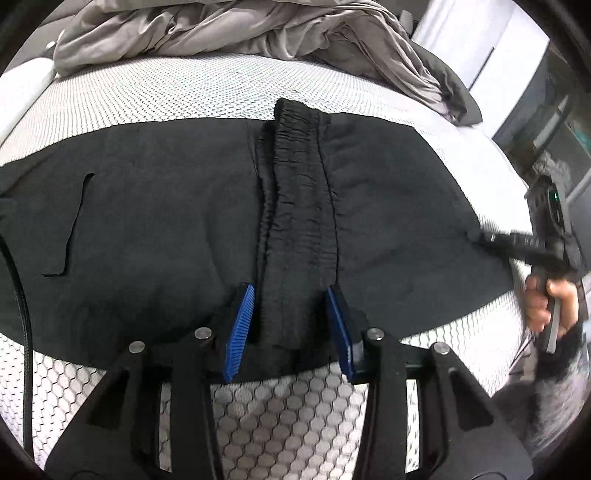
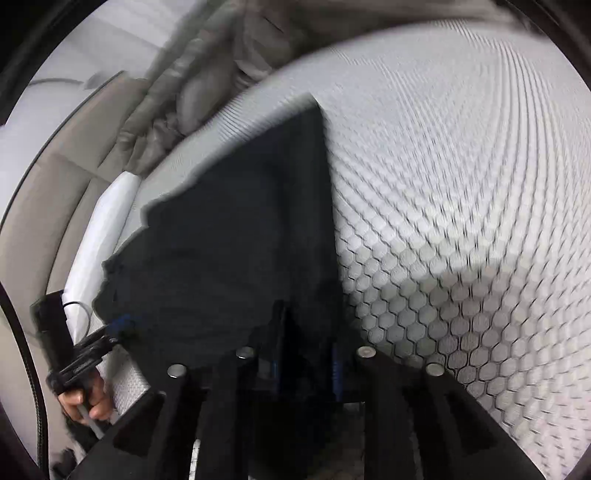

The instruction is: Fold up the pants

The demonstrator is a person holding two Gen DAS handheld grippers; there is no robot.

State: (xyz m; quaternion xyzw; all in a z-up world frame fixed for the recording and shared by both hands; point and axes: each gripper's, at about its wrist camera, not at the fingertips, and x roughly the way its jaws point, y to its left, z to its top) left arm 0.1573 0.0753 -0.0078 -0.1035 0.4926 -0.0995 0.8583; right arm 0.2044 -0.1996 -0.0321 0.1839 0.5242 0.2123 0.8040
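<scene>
Black pants (image 1: pixel 155 206) lie spread flat on the hexagon-patterned mattress (image 1: pixel 147 96). Their gathered elastic waistband (image 1: pixel 299 206) runs away from my left gripper (image 1: pixel 290 325), whose blue-padded jaws stand open on either side of the waistband's near end. My right gripper (image 1: pixel 491 240) meets the pants' right edge in the left wrist view. In the blurred right wrist view black pants fabric (image 2: pixel 236 240) fills the space between the right gripper's fingers (image 2: pixel 304 365); the jaws look nearly closed on it. The left gripper (image 2: pixel 110 332) shows at the pants' far left edge there.
A crumpled grey sheet (image 1: pixel 229 33) is piled at the back of the mattress. A white pillow or bolster (image 2: pixel 99 240) lies along the bed's edge by a beige headboard (image 2: pixel 55 192). A window and furniture (image 1: pixel 546 96) stand at far right.
</scene>
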